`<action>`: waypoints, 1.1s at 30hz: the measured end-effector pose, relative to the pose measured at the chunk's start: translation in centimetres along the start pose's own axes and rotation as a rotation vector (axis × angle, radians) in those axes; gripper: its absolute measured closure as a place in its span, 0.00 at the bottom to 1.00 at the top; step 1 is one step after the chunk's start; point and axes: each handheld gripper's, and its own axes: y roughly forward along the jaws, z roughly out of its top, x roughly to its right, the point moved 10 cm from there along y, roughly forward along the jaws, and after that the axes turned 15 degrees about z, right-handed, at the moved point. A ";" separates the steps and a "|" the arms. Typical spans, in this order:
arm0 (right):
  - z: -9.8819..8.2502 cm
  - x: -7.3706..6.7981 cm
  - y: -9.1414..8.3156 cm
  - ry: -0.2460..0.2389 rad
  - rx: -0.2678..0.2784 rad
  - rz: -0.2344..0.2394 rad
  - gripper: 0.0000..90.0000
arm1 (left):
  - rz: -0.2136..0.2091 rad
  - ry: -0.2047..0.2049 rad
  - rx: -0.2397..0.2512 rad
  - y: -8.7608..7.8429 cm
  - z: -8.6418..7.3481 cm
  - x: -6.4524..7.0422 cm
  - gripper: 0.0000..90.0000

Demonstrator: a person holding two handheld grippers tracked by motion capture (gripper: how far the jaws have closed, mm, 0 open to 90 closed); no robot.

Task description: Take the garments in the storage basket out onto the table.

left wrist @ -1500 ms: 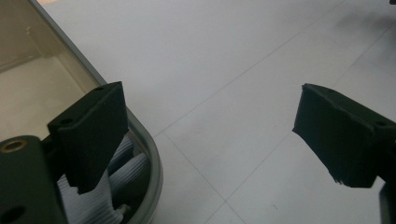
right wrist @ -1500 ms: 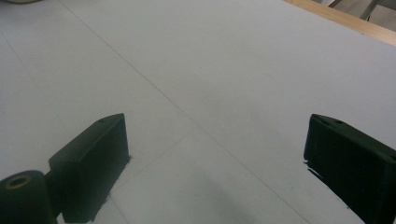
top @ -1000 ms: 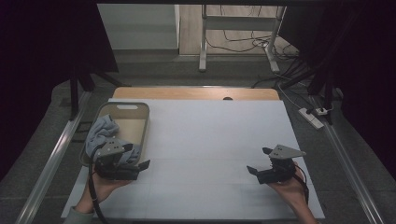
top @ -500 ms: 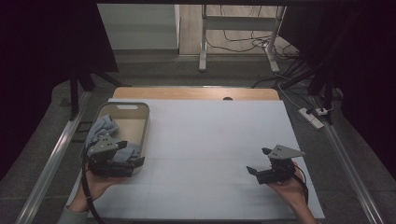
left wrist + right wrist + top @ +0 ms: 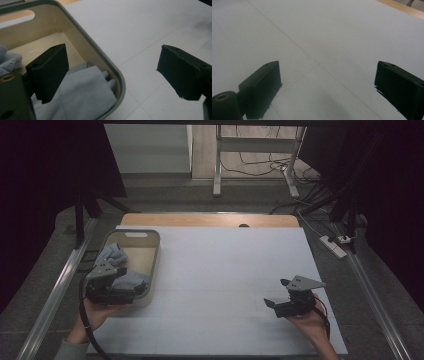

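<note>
A beige tub [image 5: 150,240] stands at the table's left with pale blue-grey cloths [image 5: 113,254] bunched inside. My left gripper [image 5: 132,291] hovers over the tub's near end, held open. In the left gripper view one jaw hangs inside the tub above a ribbed grey-blue cloth [image 5: 82,97], and the other jaw is outside over the table. The tub's rounded corner rim [image 5: 117,75] lies between them, and my left gripper [image 5: 113,72] grips nothing. My right gripper [image 5: 276,293] is open above bare table at the near right. The right gripper [image 5: 328,82] has nothing between its jaws.
The white table top [image 5: 230,270] has a wooden strip [image 5: 210,220] along its far edge. Metal rails [image 5: 60,290] run down both sides. A power strip [image 5: 334,246] lies on the floor to the right. Dark curtains and a desk frame stand behind.
My left gripper has drifted left over the tub's near corner. The right gripper has stayed nearly still.
</note>
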 end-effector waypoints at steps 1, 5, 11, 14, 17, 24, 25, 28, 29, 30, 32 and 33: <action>0.0 0.0 0.0 -0.001 -0.001 -0.001 0.07 | 0.006 -0.004 -0.003 0.0 -0.1 -0.3 0.12; 0.0 0.0 0.0 -0.001 -0.002 -0.001 0.07 | 0.036 -0.022 -0.007 0.0 -0.2 -1.5 0.12; -0.2 0.0 0.1 0.000 -0.008 -0.002 0.07 | 0.062 -0.039 -0.013 -0.2 -0.4 -2.8 0.11; -0.2 0.1 0.1 -0.001 -0.009 -0.003 0.07 | 0.079 -0.048 -0.011 -0.4 -0.4 -3.6 0.12; -0.3 0.1 0.1 0.002 -0.012 -0.004 0.07 | 0.094 -0.053 -0.013 -0.6 -0.5 -4.2 0.12; -0.3 0.1 0.1 0.001 -0.016 -0.005 0.07 | 0.116 -0.077 -0.024 -0.8 -0.9 -5.5 0.12; -0.4 0.1 0.2 0.003 -0.016 -0.004 0.07 | 0.119 -0.079 -0.026 -0.8 -1.0 -5.7 0.12; -0.4 0.1 0.2 0.004 -0.020 -0.002 0.07 | 0.131 -0.093 -0.041 -0.6 -1.4 -6.6 0.12; -0.4 0.1 0.2 0.006 -0.019 -0.004 0.07 | 0.137 -0.095 -0.044 -0.6 -1.5 -6.8 0.12; -0.4 0.1 0.2 0.006 -0.019 -0.004 0.07 | 0.143 -0.099 -0.047 -0.5 -1.6 -7.0 0.12; -0.5 0.1 0.2 0.007 -0.021 -0.004 0.07 | 0.145 -0.102 -0.049 -0.5 -1.8 -7.2 0.12; -0.5 0.1 0.2 0.007 -0.021 -0.003 0.07 | 0.149 -0.104 -0.050 -0.4 -1.8 -7.4 0.12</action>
